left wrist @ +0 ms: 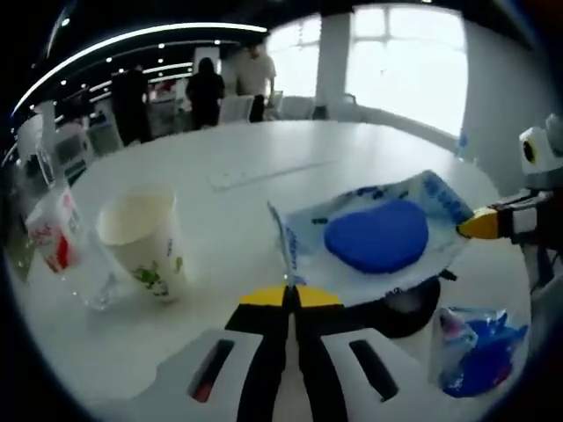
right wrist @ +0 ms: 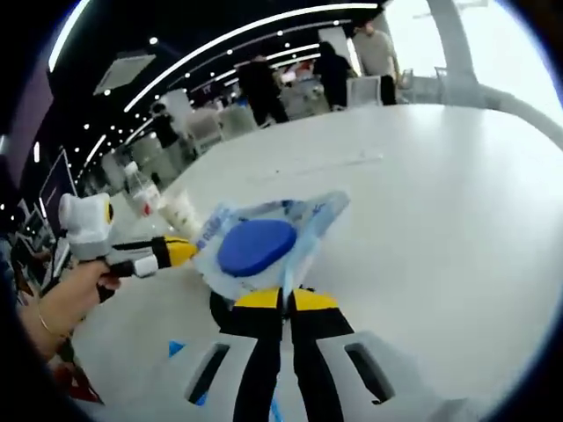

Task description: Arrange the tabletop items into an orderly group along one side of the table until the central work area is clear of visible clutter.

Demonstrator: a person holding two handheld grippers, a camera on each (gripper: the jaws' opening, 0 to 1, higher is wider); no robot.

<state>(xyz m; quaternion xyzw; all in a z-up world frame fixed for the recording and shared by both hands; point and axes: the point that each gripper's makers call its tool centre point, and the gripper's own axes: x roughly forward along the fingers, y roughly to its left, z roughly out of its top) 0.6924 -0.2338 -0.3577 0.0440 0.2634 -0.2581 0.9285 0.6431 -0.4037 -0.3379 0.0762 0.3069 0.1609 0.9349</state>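
Left gripper view: left gripper (left wrist: pixel 291 295) pinched soft blue packet (left wrist: pixel 376 236) edge above white table (left wrist: pixel 264 167); paper cup (left wrist: pixel 145 242) stood beside.
Right gripper view: right gripper (right wrist: pixel 283 297) clamped its opposite edge (floppy, light, probably slippery film).

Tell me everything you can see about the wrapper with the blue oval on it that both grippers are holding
The wrapper is a crinkled, glossy packet, seemingly plastic, white and pale blue with faint print and a big solid blue oval in its middle. It is spread nearly flat and lifted above the white table, over a dark round object. The left gripper is shut on one edge, and the right gripper is shut on the opposite edge.
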